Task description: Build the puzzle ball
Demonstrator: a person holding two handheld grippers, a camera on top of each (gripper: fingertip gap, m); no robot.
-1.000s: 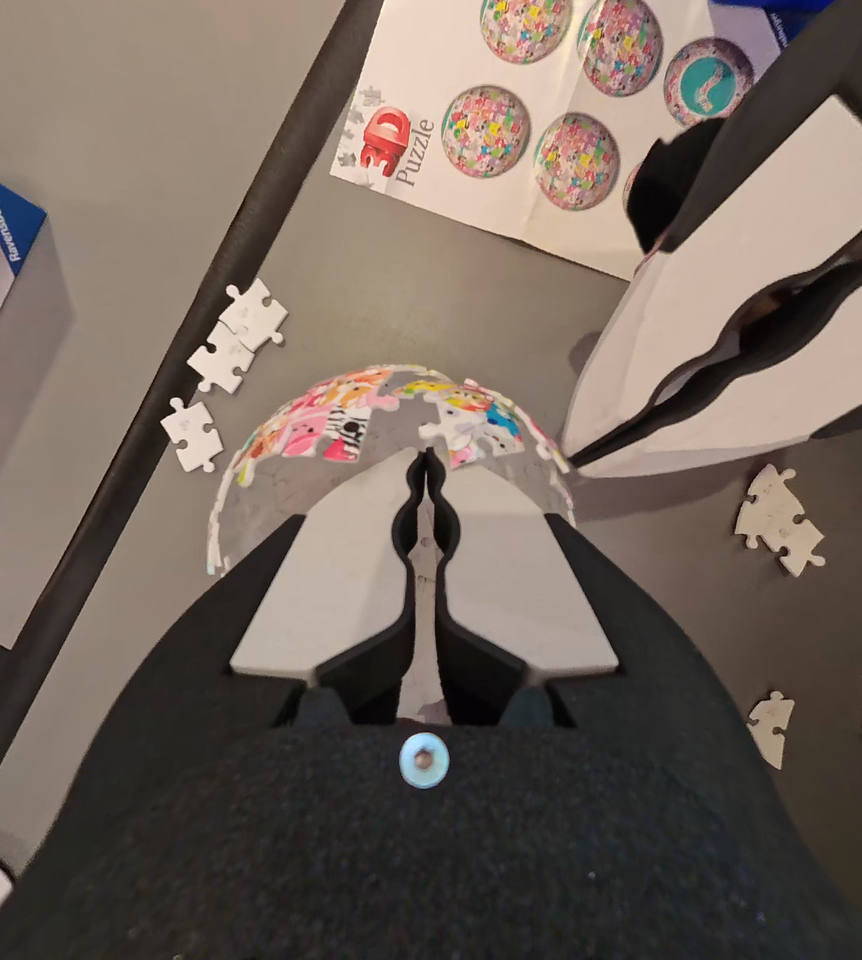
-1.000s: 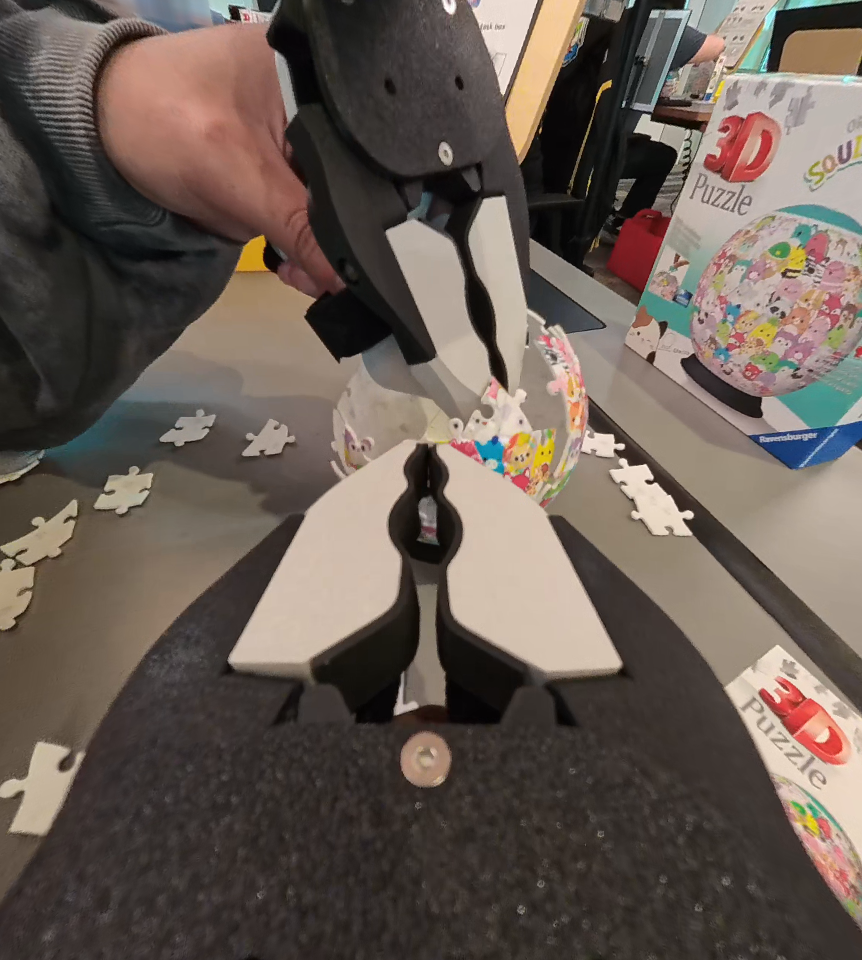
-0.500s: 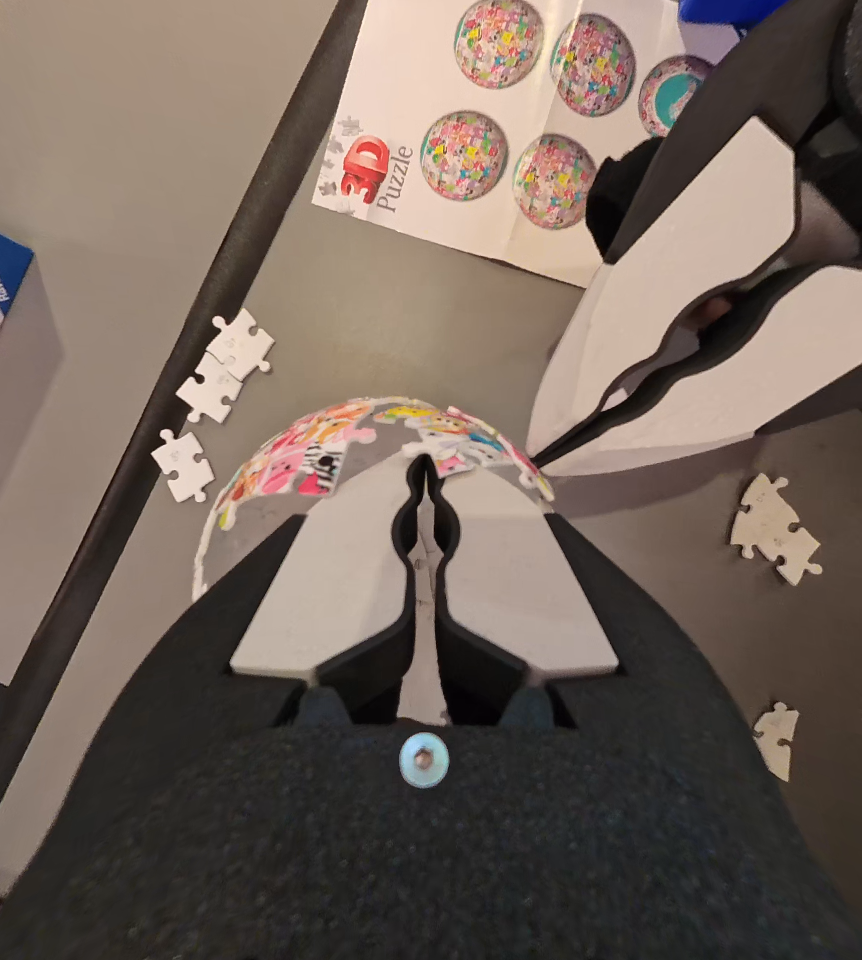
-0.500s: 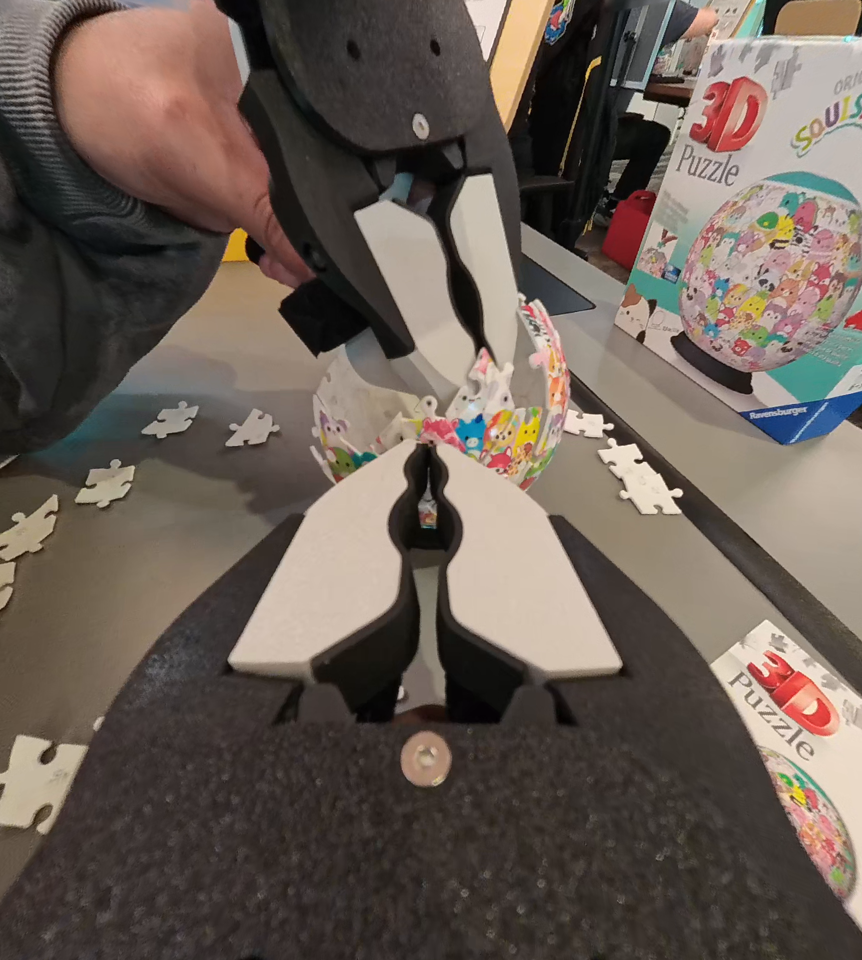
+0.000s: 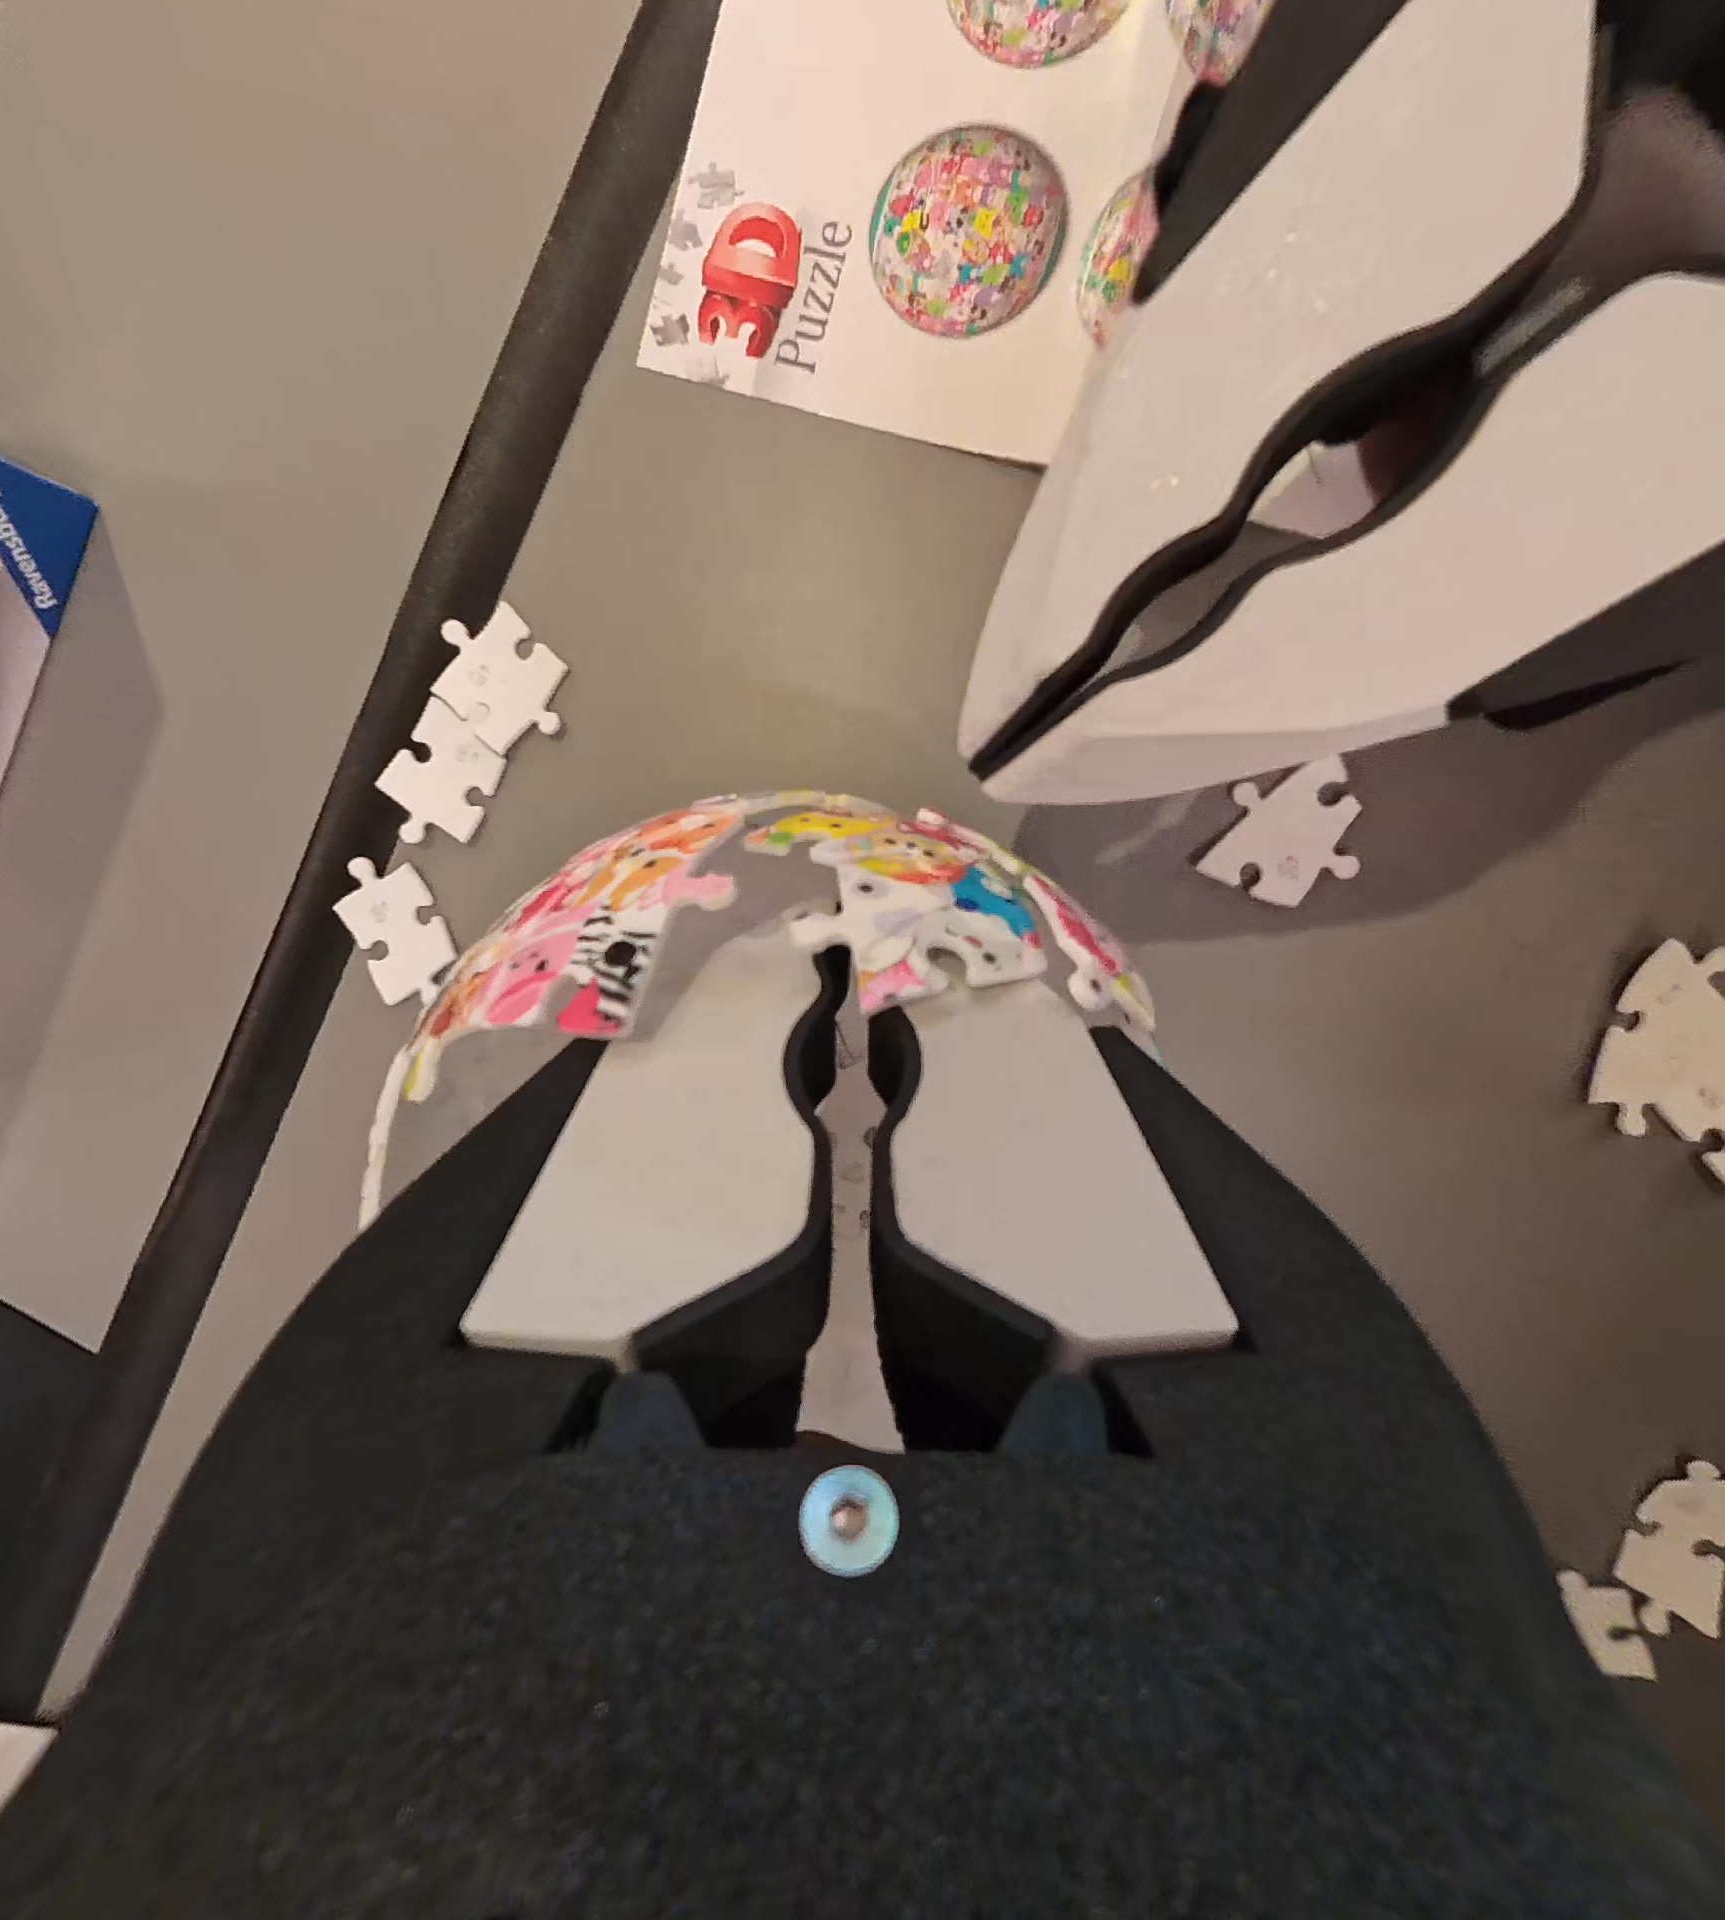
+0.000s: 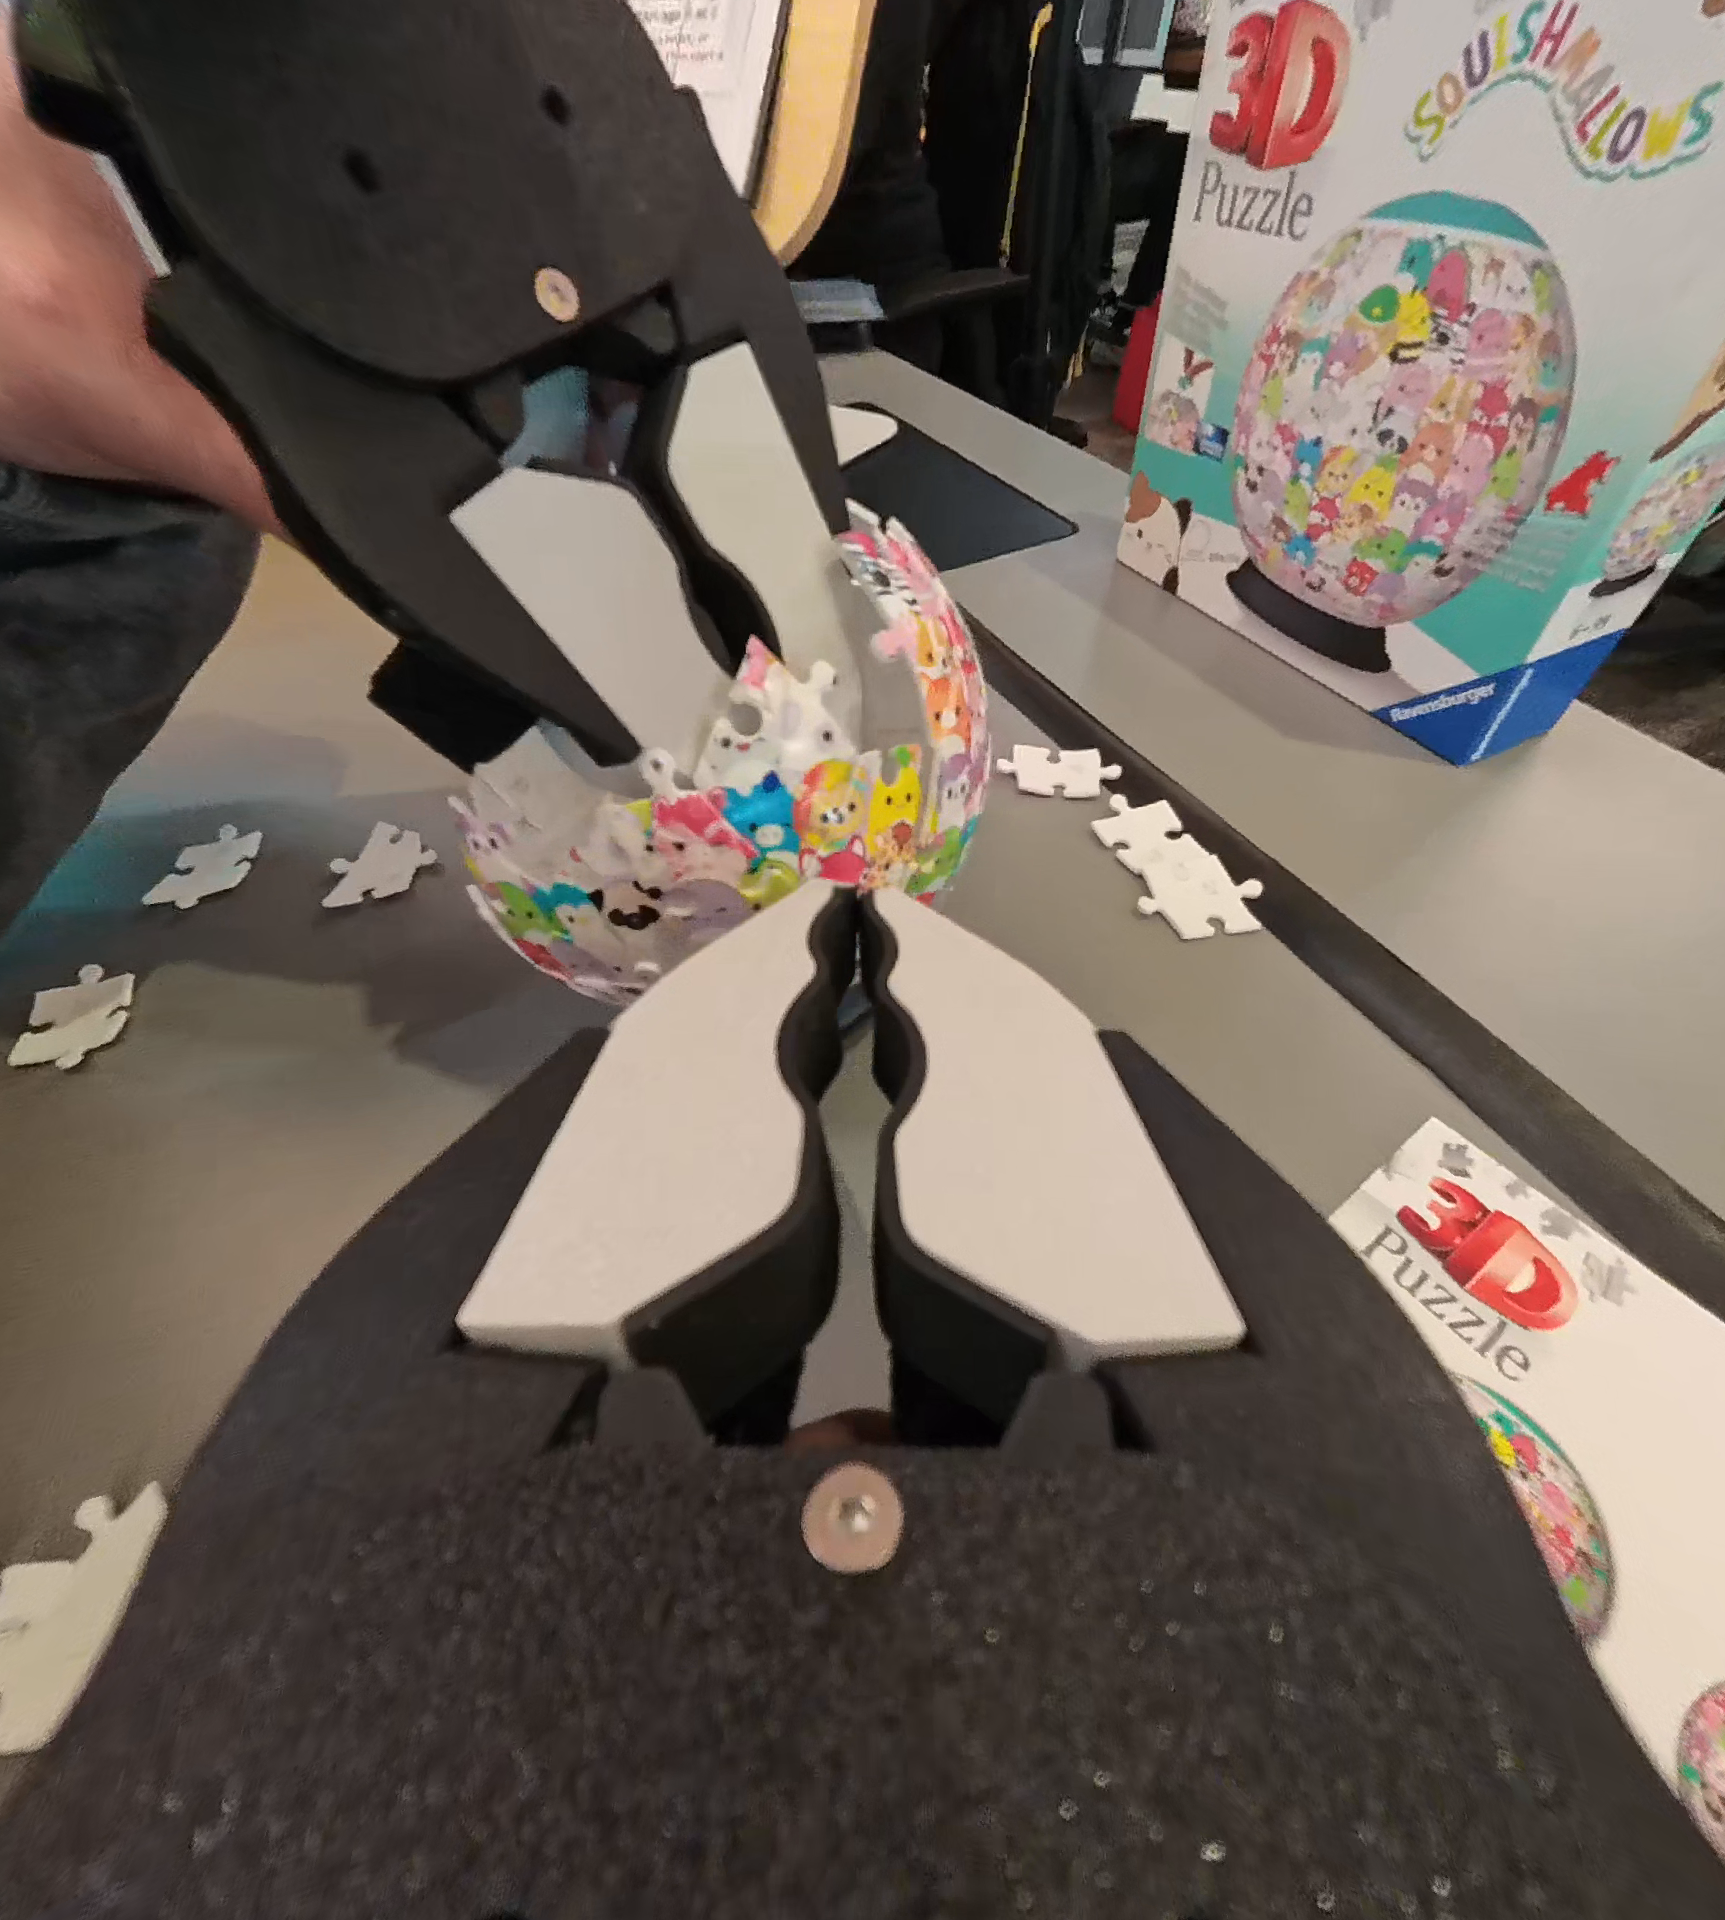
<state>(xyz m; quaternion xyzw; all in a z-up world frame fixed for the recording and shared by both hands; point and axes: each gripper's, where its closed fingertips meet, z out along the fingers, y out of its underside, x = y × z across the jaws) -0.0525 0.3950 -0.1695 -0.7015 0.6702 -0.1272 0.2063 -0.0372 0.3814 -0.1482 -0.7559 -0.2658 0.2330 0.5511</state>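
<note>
A grey worktop [image 6: 1305, 1039] is crossed by a dark seam strip [image 5: 401, 665]; beyond it a second grey top carries the puzzle box [image 6: 1460, 364]. Chairs and desks show dimly in the background.

The left claw [image 5: 842, 961] is pinched on the wall of the half-built puzzle ball [image 6: 733, 821], which sits as an open bowl near the seam. The right claw [image 6: 856, 902] has its jaws pressed together with nothing visible between them, its tip just in front of the ball's lower side; contact cannot be told.

Loose pieces [image 5: 463, 717] lie white side up along the seam, others [image 6: 203, 868] on the far side of the ball. A printed sheet [image 5: 889, 208] lies beside the seam, with bare worktop between it and the ball.
</note>
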